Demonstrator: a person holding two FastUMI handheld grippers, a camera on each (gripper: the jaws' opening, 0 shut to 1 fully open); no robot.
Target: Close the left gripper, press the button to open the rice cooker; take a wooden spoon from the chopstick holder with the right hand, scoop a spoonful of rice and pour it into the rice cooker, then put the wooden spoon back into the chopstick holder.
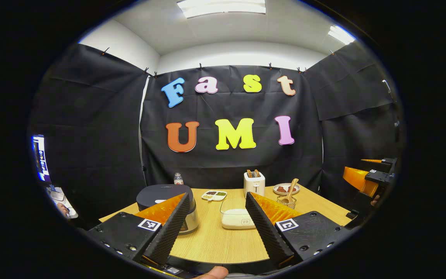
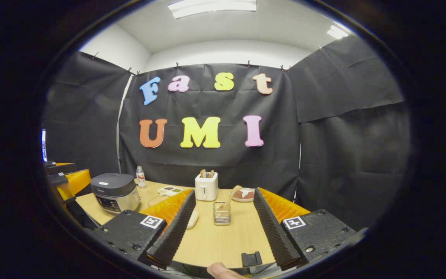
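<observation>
The rice cooker (image 1: 161,192) stands at the table's left with its dark lid down, partly behind one finger of my left gripper (image 1: 216,197), which is open and holds nothing. A clear box of white rice (image 1: 238,219) sits mid-table. A wire chopstick holder (image 2: 222,214) with the wooden spoon (image 2: 229,198) leaning in it stands straight ahead of my right gripper (image 2: 224,192), open and well short of it. The rice cooker (image 2: 115,192) shows front-on at the left. The holder (image 1: 287,201) and spoon (image 1: 292,186) sit right of the rice box.
A white toaster (image 2: 206,186), a plate of red food (image 2: 244,195), a divided condiment tray (image 1: 214,195) and a small bottle (image 1: 178,178) line the back of the wooden table (image 2: 223,240). The right gripper (image 1: 370,174) hovers off the table's right edge, the left gripper (image 2: 68,180) off the left.
</observation>
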